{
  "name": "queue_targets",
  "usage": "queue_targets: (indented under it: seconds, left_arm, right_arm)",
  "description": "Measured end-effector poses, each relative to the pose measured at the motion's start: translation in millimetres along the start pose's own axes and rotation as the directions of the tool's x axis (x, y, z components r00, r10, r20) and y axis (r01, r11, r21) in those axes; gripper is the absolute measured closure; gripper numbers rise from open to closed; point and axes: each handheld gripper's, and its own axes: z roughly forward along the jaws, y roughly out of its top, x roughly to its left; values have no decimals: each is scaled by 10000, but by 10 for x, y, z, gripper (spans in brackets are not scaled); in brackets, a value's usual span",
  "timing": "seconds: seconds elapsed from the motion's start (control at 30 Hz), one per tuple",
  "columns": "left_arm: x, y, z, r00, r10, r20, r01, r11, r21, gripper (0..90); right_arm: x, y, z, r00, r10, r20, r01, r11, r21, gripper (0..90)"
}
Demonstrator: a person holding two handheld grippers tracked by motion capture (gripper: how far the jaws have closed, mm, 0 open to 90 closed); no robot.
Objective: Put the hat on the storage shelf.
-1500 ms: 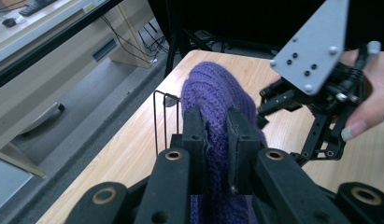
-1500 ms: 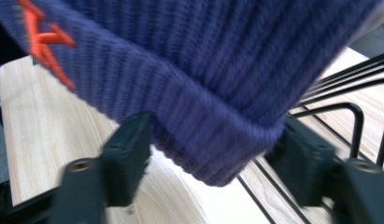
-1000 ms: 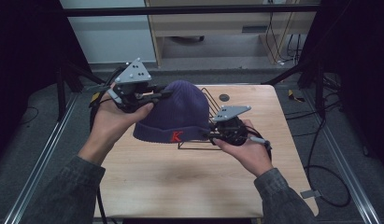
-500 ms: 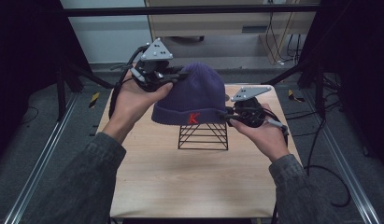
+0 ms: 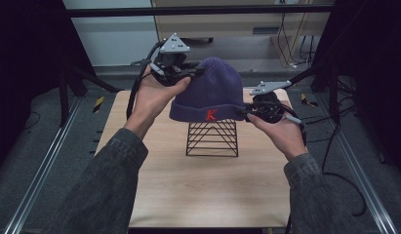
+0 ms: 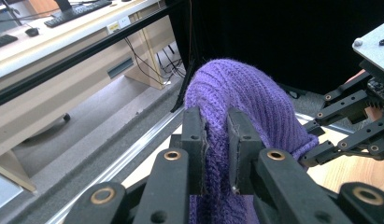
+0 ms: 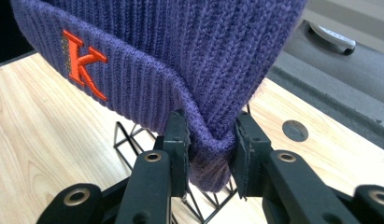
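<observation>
1. The purple ribbed knit beanie (image 5: 213,92) is soft, light and floppy; I judge it will sag and stretch wherever it is not held, so two holds well apart suit it
2. The folded cuff is the thickest, firmest place to grip; the crown is thin knit that bunches easily
3. The left gripper (image 5: 181,73) has its jaws pressed on a fold of the crown; the right gripper (image 5: 247,113) pinches the cuff's lower edge
4. The beanie hangs in the air between both grippers, just above the black wire stand (image 5: 212,138) on the light wooden table (image 5: 159,180)
5. It bears an orange embroidered K (image 7: 82,63) on the cuff
</observation>
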Motion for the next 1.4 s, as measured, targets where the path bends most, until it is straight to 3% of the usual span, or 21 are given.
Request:
queue_targets:
  seconds: [0.17, 0.43, 0.53, 0.73, 1.4]
  left_arm:
    - [19, -20, 113, 9999, 73, -68, -73, 9999, 134, 784]
    - [76, -35, 227, 10000, -34, 35, 34, 10000, -50, 784]
    - [91, -73, 314, 10000, 51, 65, -52, 9999, 132, 783]
    - [71, -192, 402, 9999, -131, 113, 128, 9997, 221, 782]
    - [1, -454, 519, 9993, -304, 219, 298, 9992, 278, 780]
  right_arm:
    - [-47, -34, 53, 9997, 72, 213, -75, 9999, 142, 701]
    - [-113, -50, 103, 9991, 188, 371, -192, 9998, 108, 700]
    - [-135, -74, 150, 9991, 193, 368, -207, 9991, 365, 700]
    - [-73, -119, 179, 9995, -158, 284, 137, 9973, 718, 700]
    - [-18, -341, 278, 9995, -146, 292, 108, 9921, 1250, 697]
